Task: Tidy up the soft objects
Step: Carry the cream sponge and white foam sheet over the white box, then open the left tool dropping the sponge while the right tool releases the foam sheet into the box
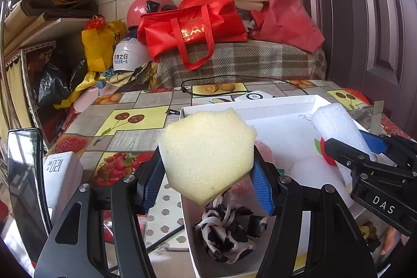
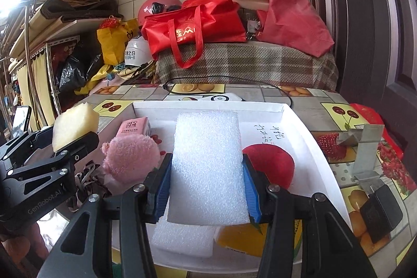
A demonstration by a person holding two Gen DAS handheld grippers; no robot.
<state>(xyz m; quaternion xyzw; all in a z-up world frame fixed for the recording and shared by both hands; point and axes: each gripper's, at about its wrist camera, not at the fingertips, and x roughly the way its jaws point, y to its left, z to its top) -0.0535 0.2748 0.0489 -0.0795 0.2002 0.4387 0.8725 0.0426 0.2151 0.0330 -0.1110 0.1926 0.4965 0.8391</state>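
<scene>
My left gripper (image 1: 208, 181) is shut on a yellow sponge (image 1: 208, 150) and holds it above the near left corner of a white box (image 1: 260, 106). A black-and-white cloth (image 1: 229, 231) lies in the box below it. My right gripper (image 2: 206, 189) is shut on a white foam sheet (image 2: 208, 163) above the box (image 2: 307, 137). A pink plush (image 2: 130, 158), a pink packet (image 2: 134, 127), a red soft piece (image 2: 273, 160) and another white foam block (image 2: 182, 236) lie in the box. The left gripper with the sponge (image 2: 74, 125) shows at left in the right wrist view.
The box stands on a table with a fruit-print cloth (image 1: 130, 119). A white power bank (image 1: 60, 173) and a phone (image 1: 23, 173) stand at left. A metal bracket (image 2: 365, 147) and a black block (image 2: 380, 212) sit at right. Red bags (image 1: 192, 28) and a cable (image 1: 234, 80) lie behind.
</scene>
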